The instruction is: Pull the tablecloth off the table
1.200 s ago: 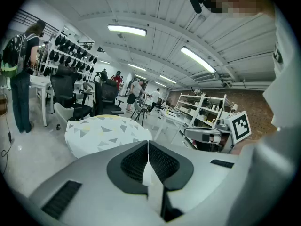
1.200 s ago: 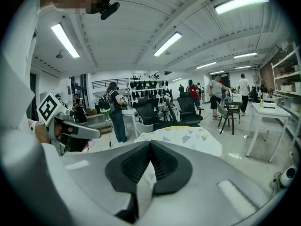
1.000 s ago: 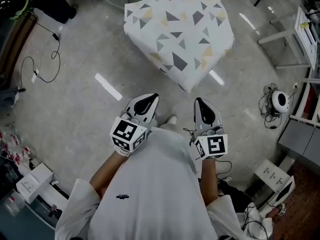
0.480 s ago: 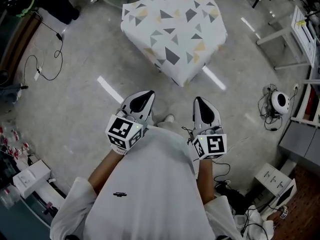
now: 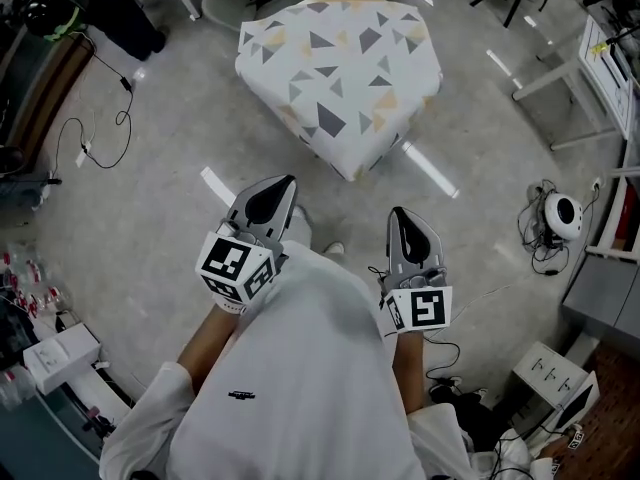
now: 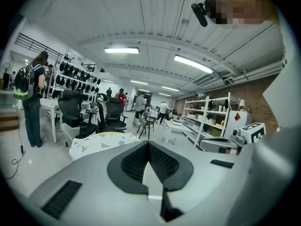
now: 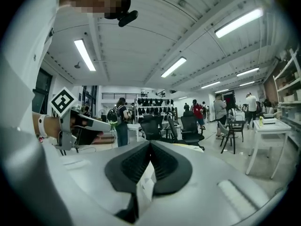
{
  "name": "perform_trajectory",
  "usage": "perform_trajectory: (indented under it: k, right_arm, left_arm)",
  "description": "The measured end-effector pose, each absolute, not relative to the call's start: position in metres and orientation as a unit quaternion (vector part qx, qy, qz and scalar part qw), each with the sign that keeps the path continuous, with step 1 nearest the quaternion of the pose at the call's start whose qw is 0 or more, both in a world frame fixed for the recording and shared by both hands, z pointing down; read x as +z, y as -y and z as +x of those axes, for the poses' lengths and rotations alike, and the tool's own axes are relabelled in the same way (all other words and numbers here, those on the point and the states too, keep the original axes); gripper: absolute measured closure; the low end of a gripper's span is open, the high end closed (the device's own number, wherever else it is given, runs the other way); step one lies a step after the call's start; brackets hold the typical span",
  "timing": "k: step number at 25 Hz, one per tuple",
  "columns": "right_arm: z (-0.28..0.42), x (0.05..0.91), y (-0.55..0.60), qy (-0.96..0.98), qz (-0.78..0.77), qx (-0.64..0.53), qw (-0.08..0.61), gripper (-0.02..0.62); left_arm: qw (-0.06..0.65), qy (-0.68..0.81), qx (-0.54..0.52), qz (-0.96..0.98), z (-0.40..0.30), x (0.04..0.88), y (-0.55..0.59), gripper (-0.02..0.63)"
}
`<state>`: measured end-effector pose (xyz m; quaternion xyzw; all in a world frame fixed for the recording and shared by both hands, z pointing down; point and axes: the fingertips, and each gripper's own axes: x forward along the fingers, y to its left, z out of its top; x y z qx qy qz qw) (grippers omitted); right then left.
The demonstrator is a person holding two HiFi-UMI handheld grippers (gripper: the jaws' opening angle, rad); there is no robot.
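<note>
Ahead of me in the head view, one tablecloth (image 5: 335, 78), white and strewn with grey and pale-yellow triangles, lies draped over its table on the grey floor (image 5: 180, 158). One corner hangs towards me, and the table itself is wholly hidden beneath the cloth. The only print close to me is a small dark mark on the chest of my white shirt (image 5: 300, 368), too small to read. There are also black-and-white square patterns on two marker cubes, the left cube (image 5: 235, 268) and the right cube (image 5: 420, 308), one per tool. I hold two sets of tongs, the left tongs (image 5: 286, 182) and the right tongs (image 5: 398, 214), side by side in front of my body. They point towards the cloth and are well apart from it. Both are closed on nothing: each gripper view shows its ribbed black pads meeting along a single seam. In the left gripper view the tablecloth shows beyond the closed tip, with black office chairs (image 6: 75, 112) behind it and a white shelving rack (image 6: 211, 117) to the right. One red diamond sign (image 6: 240, 117) sits on a white cabinet, any wording on it unreadable. Dark cables (image 5: 90, 128) trail across the floor at left.
</note>
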<state>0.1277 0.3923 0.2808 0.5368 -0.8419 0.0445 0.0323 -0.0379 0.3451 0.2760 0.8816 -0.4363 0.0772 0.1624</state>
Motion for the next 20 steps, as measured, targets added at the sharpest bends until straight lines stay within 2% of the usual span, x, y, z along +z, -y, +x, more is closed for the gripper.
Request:
perform_trajectory:
  k: [8,20]
  right_arm:
    - [0.114,0.279,-0.339,0.856,0.513,0.05,0.035,0.584]
    - [0.074,0.272,-0.167,0.856,0.512,0.059,0.053,0.584]
  left_arm:
    - [0.176,0.419,0.084,0.887,-0.024,0.285,-0.311,0.6]
    - [0.206,0.382,0.071,0.898,-0.038,0.293,-0.154,0.6]
